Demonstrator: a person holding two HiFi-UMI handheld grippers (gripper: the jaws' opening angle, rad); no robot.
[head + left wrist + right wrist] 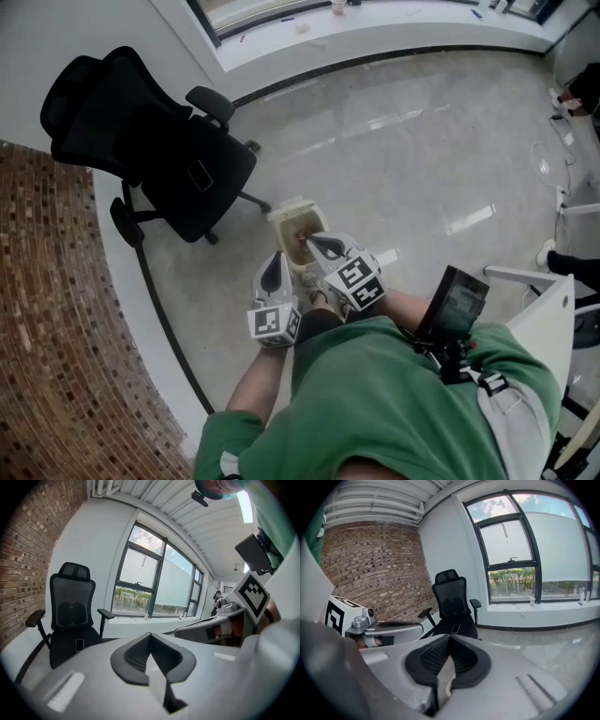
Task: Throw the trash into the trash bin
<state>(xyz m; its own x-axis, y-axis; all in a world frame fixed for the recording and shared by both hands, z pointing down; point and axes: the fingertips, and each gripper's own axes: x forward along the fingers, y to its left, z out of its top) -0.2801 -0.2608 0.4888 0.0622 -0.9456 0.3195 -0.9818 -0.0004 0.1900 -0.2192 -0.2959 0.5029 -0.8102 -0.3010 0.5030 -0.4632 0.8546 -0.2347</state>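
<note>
1. The left gripper (276,265) has its jaws pressed together at the tips. Its own view shows nothing between the pads (140,651).
2. The right gripper (320,246) is closed just as tight. A pale sliver shows low in the gap behind its tips, and I cannot tell whether that is a scrap or the floor seen through.
3. Both grippers hang side by side, close to the person's chest and over the trash bin (284,210), which stands open on the floor (422,141).
4. Something brownish lies inside the bin. That is likely the trash, so the throw looks done. No other trash shows on the floor nearby.
5. Risks from here:
   - If that sliver is a clinging scrap, it could fall outside the bin once the jaws part away from it.
   - The bin looks light and sits right at the person's feet. A step forward or a low swing of either gripper could tip it and spill the contents.
   - The office chair (178,159) stands near the bin, and bumping it could roll it into the bin.
</note>
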